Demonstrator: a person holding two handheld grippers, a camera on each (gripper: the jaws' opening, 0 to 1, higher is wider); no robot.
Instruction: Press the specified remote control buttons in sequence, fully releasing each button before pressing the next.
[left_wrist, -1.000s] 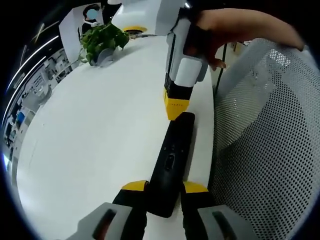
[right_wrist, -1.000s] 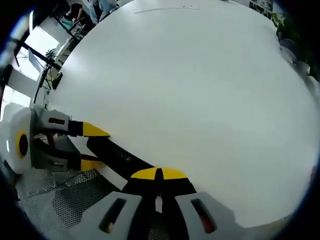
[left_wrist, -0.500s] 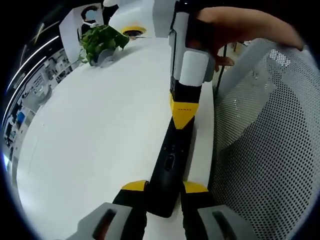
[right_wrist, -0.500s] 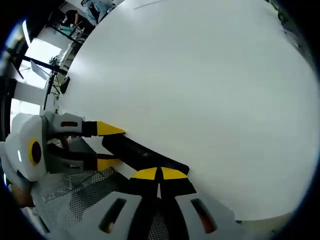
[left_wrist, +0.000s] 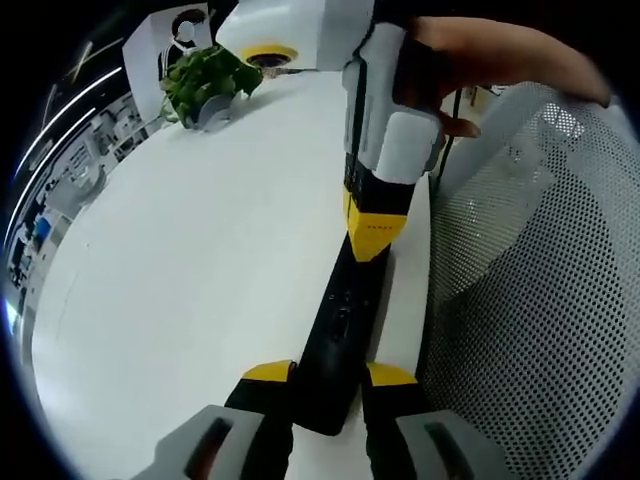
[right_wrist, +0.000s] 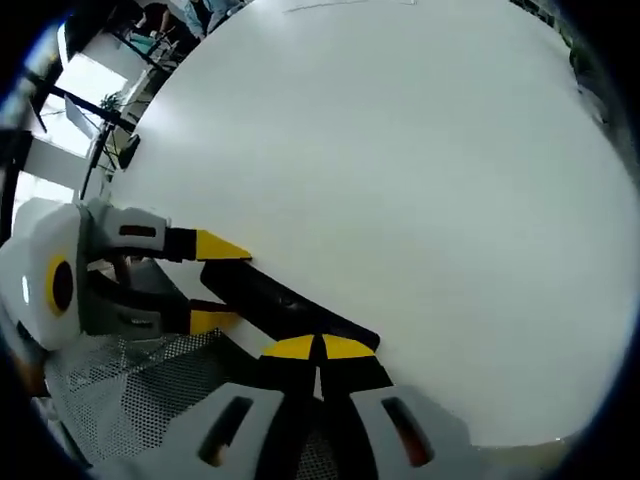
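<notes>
A long black remote control (left_wrist: 340, 320) lies on the white table (left_wrist: 180, 260) close to its right edge. My left gripper (left_wrist: 330, 372) is shut on the remote's near end, one yellow tip on each side. My right gripper (left_wrist: 375, 238), held by a hand (left_wrist: 480, 60), comes down from above with its yellow tips shut and resting on the remote's far part. In the right gripper view, my right gripper (right_wrist: 318, 348) is shut over the remote (right_wrist: 275, 300). The left gripper (right_wrist: 220, 283) clamps the remote from the left.
A white mesh chair back (left_wrist: 540, 300) stands right beside the table edge. A potted green plant (left_wrist: 205, 80) and a round yellow and white object (left_wrist: 268, 55) sit at the far end. The wide white tabletop (right_wrist: 400, 180) stretches away.
My right gripper has moved from the remote's far tip down onto its top face. It stays there now. The left gripper keeps its hold.
</notes>
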